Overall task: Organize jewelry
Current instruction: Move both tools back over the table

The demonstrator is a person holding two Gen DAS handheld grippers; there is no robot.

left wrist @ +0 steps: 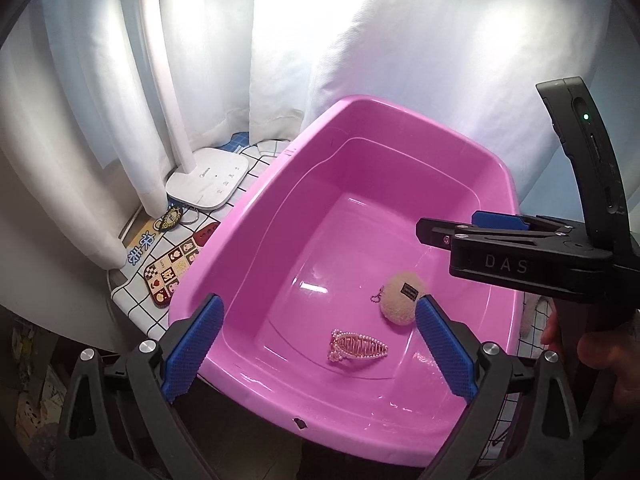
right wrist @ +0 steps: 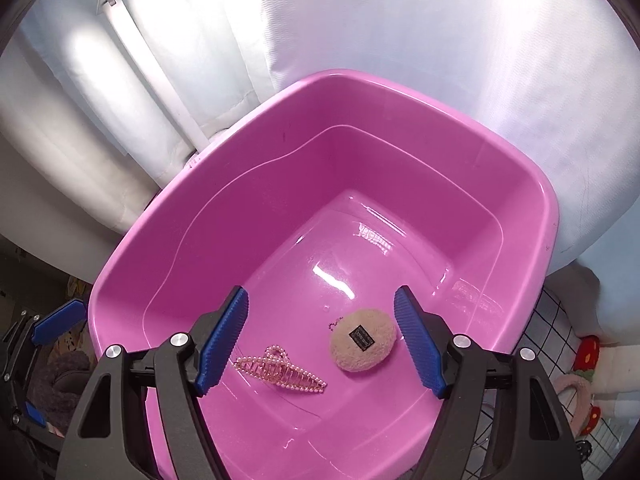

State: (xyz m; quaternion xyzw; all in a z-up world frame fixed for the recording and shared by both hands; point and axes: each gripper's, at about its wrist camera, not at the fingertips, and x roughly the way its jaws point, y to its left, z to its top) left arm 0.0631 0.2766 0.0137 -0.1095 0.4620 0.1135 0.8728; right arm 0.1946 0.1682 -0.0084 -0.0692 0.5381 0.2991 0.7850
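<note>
White curtains hang behind a table with a grid-patterned cloth, and on it sits the pink plastic tub (right wrist: 532, 216) I am sorting into. On its floor lie a pearl hair clip (right wrist: 280, 372) and, near it but apart, a fluffy beige pompom charm (right wrist: 363, 339) with a bead chain. My left gripper (left wrist: 320, 350) and my right gripper (right wrist: 320, 346) both hang over the tub with jaws wide and nothing between the pads. I judge both pieces delivered, so the clean move is to lift straight clear of the rim before reaching for more. My two grippers are close together, so they could knock. Left of the tub stand a white lamp base (left wrist: 208, 182) and some patterned cards; a strawberry-trimmed hair piece (right wrist: 580, 392) waits to the right
</note>
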